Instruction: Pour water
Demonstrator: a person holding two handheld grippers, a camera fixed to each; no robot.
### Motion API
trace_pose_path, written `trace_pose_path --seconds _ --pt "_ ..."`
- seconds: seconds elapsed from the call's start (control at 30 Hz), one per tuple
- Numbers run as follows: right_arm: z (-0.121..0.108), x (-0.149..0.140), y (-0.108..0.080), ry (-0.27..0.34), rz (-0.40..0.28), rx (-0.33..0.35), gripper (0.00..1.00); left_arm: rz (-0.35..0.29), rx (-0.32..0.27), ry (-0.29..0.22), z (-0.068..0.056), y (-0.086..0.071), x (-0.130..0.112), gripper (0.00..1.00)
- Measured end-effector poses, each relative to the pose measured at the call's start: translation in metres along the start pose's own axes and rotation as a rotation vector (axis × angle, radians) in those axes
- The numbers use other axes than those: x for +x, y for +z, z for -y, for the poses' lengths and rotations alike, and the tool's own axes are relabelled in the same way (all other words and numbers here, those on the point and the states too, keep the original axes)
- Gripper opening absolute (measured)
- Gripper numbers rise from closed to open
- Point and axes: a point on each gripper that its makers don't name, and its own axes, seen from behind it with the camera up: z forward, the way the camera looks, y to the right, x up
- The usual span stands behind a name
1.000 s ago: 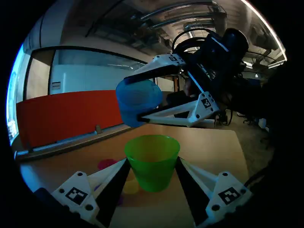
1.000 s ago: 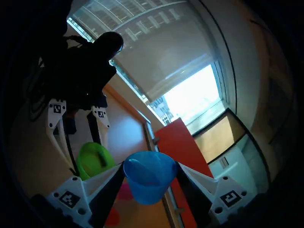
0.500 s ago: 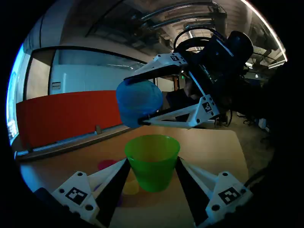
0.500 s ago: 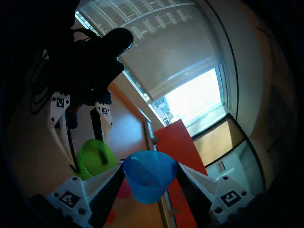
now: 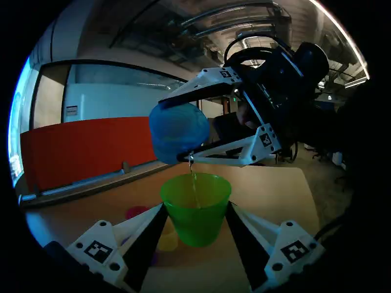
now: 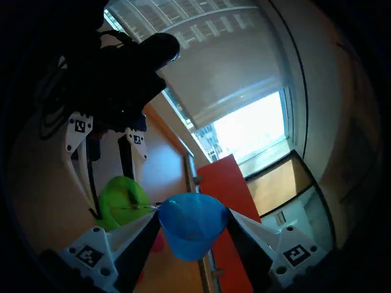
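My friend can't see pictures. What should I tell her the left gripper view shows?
A thin stream of water falls from a tilted blue cup into a green cup below it. The right gripper holds the blue cup; the left gripper holds the green cup upright over a wooden table.

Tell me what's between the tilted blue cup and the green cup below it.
A thin stream of water falls from the blue cup into the green cup, seen in the left gripper view.

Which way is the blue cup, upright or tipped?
Tipped. The blue cup lies sideways above the green cup, and a thin water stream runs from its rim into it.
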Motion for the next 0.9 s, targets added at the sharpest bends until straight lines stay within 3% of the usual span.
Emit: trace_pose_path --seconds 0.9 --pt "-0.0027 0.0047 0.0000 -0.058 -0.002 -0.007 0.93 0.006 -0.002 0.007 -0.0006 -0.0007 -0.0005 0.82"
